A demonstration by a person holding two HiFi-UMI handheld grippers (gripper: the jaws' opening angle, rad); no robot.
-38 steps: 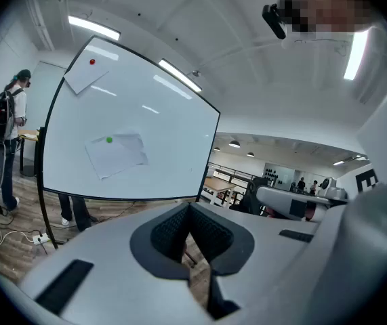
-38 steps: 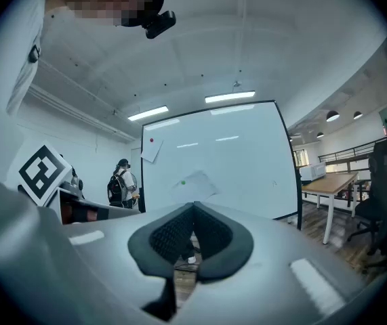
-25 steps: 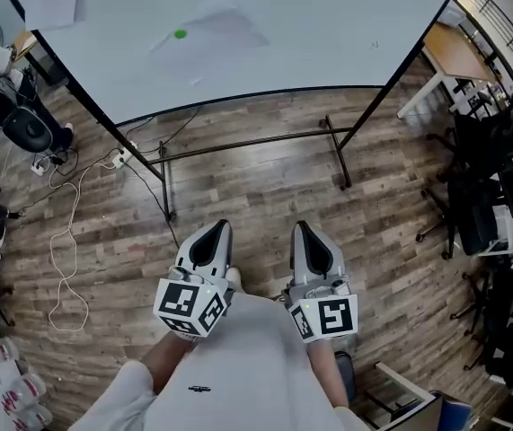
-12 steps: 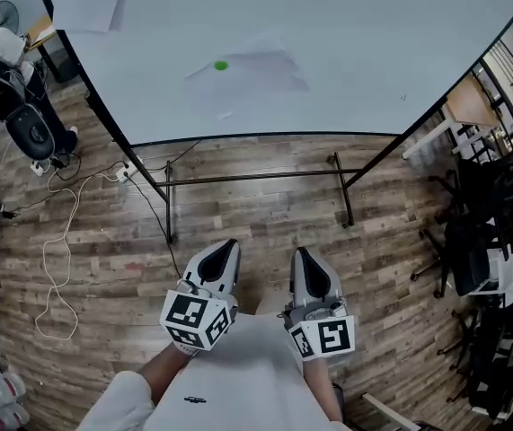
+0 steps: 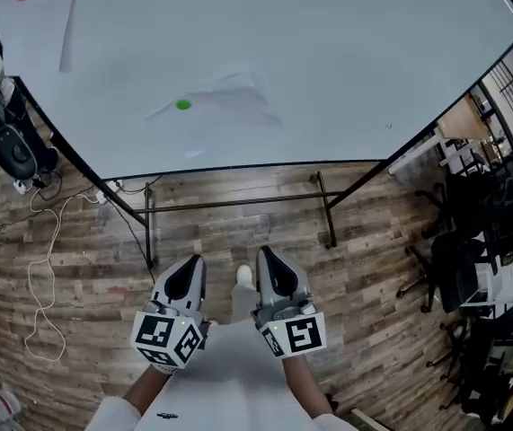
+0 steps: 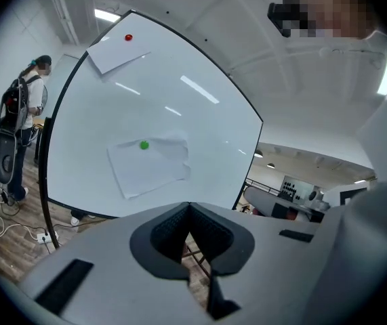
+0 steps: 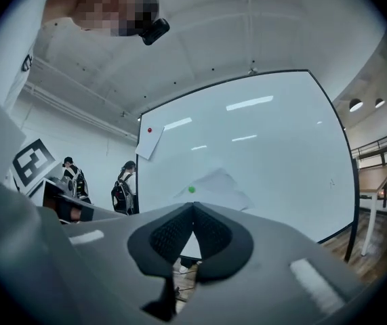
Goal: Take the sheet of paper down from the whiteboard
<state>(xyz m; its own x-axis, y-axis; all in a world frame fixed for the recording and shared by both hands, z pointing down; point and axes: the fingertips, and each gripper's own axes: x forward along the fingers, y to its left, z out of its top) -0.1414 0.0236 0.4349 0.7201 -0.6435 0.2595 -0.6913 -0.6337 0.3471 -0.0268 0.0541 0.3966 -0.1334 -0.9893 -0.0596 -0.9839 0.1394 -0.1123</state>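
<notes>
A white sheet of paper (image 5: 225, 104) hangs on the big whiteboard (image 5: 346, 52), pinned by a green magnet (image 5: 182, 105). The same sheet (image 6: 149, 166) fills the middle of the left gripper view and sits just above the jaws as the sheet (image 7: 219, 189) in the right gripper view. A second sheet (image 6: 115, 54) under a red magnet (image 6: 128, 38) hangs at the board's upper left. My left gripper (image 5: 190, 277) and right gripper (image 5: 270, 272) are held side by side low in the head view, a good way short of the board. Both are shut with nothing between the jaws.
The whiteboard stands on a black metal frame (image 5: 238, 206) over a wood floor. A white cable (image 5: 40, 281) loops across the floor at left. Black office chairs (image 5: 472, 268) and desks crowd the right side. People with backpacks (image 6: 22, 114) stand left of the board.
The whiteboard and its sheet have grown larger and slid lower in the head view as I moved toward them. Both grippers stayed shut and side by side.
</notes>
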